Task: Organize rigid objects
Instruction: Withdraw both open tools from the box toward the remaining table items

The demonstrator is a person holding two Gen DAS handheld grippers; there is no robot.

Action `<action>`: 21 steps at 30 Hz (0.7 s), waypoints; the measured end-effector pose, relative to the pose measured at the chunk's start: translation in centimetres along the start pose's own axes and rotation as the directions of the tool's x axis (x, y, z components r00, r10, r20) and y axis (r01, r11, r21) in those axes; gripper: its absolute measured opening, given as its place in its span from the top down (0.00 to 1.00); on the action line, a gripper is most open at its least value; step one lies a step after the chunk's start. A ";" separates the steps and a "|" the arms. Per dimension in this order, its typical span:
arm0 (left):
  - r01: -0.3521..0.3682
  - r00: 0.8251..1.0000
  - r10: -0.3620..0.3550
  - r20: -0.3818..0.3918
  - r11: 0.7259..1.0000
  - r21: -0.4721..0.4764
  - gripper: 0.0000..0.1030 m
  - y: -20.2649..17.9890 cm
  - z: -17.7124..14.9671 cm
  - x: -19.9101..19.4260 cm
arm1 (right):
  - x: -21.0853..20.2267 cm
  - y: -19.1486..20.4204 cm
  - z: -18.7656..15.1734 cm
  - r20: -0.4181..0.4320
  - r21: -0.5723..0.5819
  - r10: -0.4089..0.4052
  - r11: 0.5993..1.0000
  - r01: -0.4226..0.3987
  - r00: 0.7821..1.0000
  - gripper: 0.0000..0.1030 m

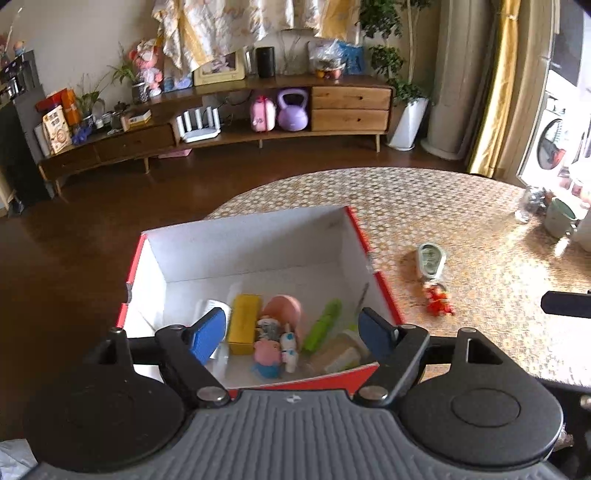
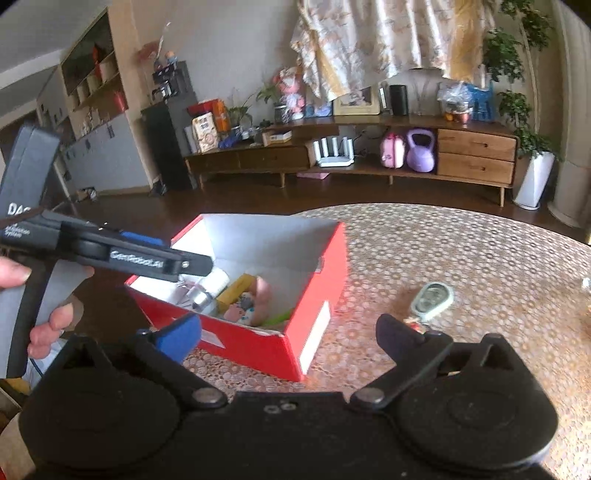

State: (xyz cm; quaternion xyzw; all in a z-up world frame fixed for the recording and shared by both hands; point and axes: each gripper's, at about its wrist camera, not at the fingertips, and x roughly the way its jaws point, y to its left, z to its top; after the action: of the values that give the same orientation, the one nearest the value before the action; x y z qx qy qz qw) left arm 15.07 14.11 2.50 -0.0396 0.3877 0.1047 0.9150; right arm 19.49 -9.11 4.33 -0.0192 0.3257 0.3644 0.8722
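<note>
Our left gripper (image 1: 291,330) spread empty above the red box (image 1: 386,291) of toys, our right gripper (image 2: 288,338) released, key fob (image 2: 432,299) on the table (image 2: 480,258)

floor (image 1: 92,229): dark brown, glossy | wall (image 1: 74,33): pale, plain | low wood sideboard (image 1: 351,107) along wall, 2 drawers at rt end, open shelf mid | patterned cloth (image 1: 229,22) hanging above it | potted plant (image 1: 406,92), white pot, rt of sideboard | gold curtain (image 1: 495,92) far rt, daylight beside it | round table (image 1: 480,229), lace-pattern top
</note>
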 end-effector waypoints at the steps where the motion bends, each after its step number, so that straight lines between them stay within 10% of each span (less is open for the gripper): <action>1: 0.005 1.000 -0.005 0.003 1.000 0.002 0.23 -0.4 -0.1 -0.2 | -0.5 -0.5 -0.2 0.005 0.008 -0.004 1.000 0.004 1.000 0.01; 21: 0.182 0.981 -0.181 0.063 0.983 -0.011 0.15 -8.2 -2.0 0.8 | -3.9 -8.7 -2.2 0.027 0.070 -0.116 0.991 0.114 0.993 0.00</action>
State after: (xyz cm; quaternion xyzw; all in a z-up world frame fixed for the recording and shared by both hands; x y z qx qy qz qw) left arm 16.02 5.96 0.50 -0.0790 0.3532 0.0253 0.9319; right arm 21.83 -18.50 3.08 -0.0024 0.3230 0.3024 0.8968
